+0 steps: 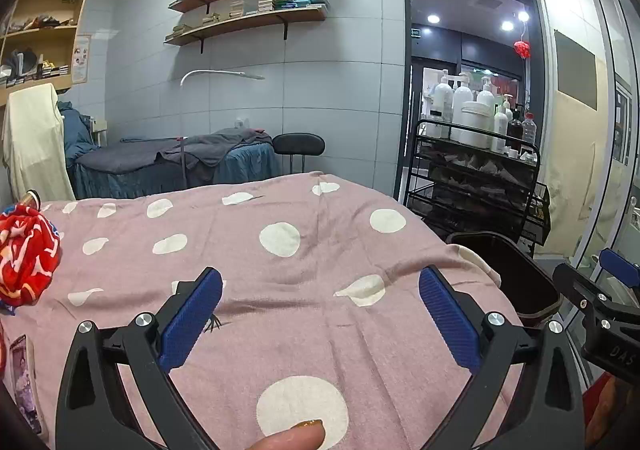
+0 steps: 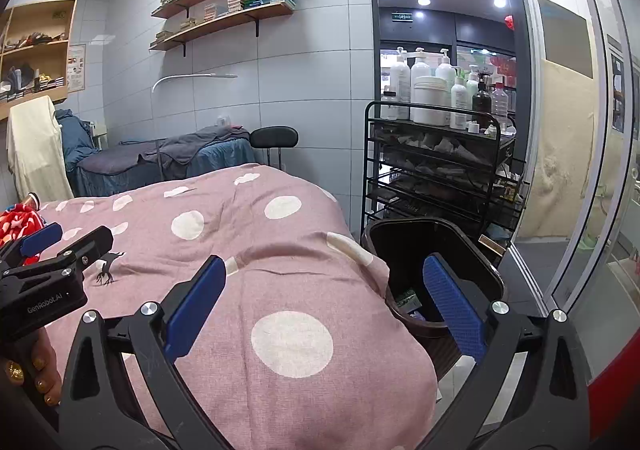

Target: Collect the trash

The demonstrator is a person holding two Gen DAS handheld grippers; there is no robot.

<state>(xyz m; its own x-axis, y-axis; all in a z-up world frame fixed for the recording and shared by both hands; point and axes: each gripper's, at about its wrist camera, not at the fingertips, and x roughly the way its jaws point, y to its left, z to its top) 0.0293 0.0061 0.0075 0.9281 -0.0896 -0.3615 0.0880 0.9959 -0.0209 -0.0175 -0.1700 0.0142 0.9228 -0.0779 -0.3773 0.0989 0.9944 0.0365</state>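
My left gripper (image 1: 320, 318) is open and empty above a pink bed cover with white dots (image 1: 280, 274). My right gripper (image 2: 324, 306) is open and empty over the bed's right edge, its right finger above a dark trash bin (image 2: 432, 246) that stands on the floor beside the bed. Some scraps lie at the bin's bottom (image 2: 408, 300). The bin also shows in the left wrist view (image 1: 516, 274). A crumpled red patterned item (image 1: 24, 254) lies at the bed's left edge. The left gripper shows in the right wrist view (image 2: 60, 246), and the right gripper in the left wrist view (image 1: 600, 282).
A black wire trolley (image 2: 432, 166) with white bottles stands behind the bin. A glass sliding door (image 2: 568, 154) is on the right. A second bed with blue covers (image 2: 160, 162) and a black stool (image 2: 274, 138) lie beyond. A photo card (image 1: 22, 378) lies at the bed's near left.
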